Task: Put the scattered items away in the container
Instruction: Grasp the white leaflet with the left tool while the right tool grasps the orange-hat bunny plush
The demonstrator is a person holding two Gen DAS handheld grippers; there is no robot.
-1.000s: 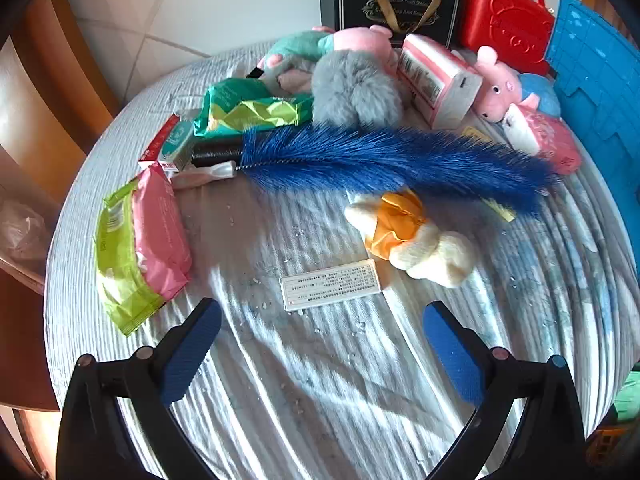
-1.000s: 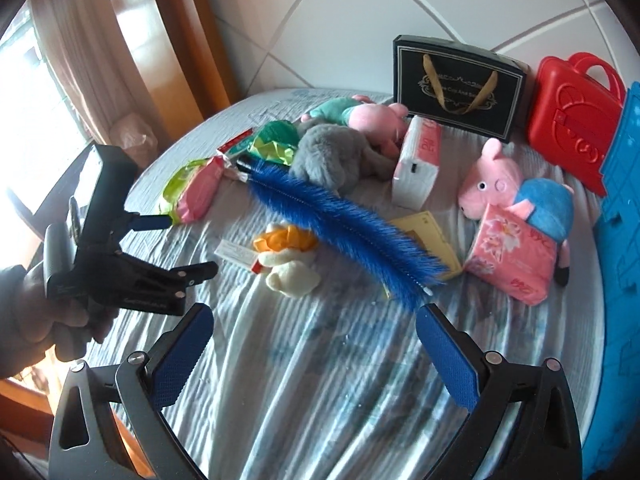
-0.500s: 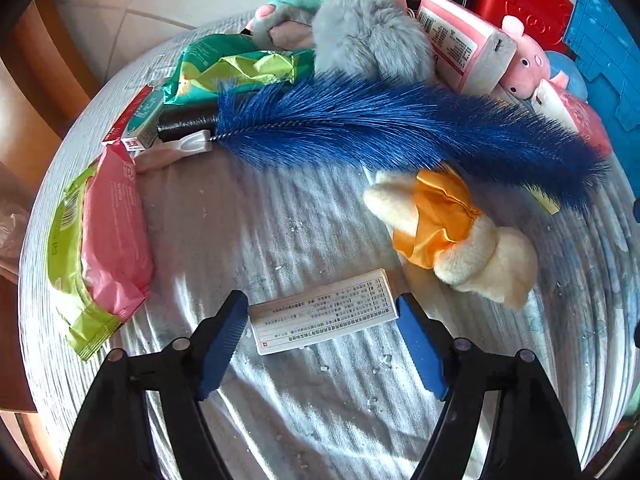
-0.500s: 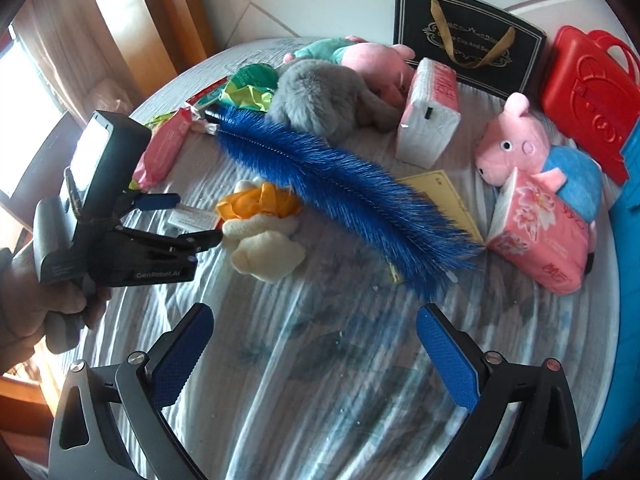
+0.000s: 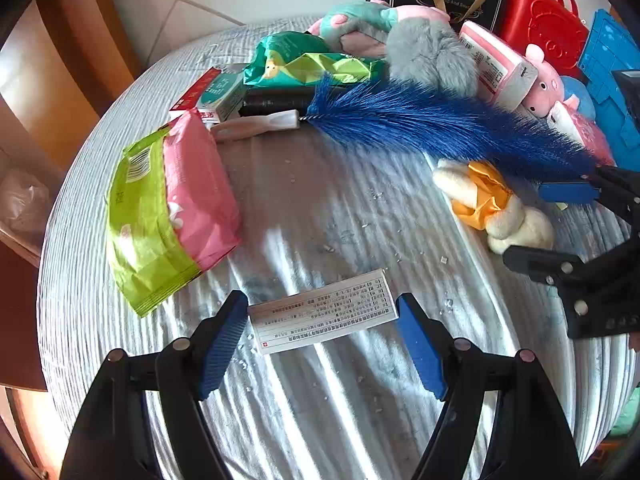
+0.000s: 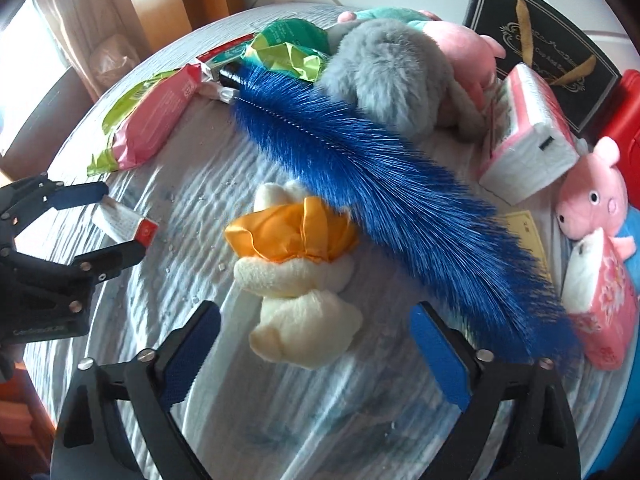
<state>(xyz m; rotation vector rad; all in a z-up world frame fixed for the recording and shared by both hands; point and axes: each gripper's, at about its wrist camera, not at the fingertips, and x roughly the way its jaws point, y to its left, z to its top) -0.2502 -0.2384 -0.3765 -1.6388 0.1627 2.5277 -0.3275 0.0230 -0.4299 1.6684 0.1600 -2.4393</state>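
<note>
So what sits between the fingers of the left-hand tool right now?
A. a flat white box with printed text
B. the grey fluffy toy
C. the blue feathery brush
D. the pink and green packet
A: in the left wrist view, the flat white box lies lengthwise between the two blue fingers, on the cloth.

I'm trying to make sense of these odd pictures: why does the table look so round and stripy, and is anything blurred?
Left wrist view: the fisheye lens bows the table into a dome; sunlight falls in bright streaks between shadow bands across the cloth around the white box, which is sharp. Right wrist view: same bulging, corners dark; the window at the left glares white; the blue feather duster and cream plush look slightly soft.
</note>
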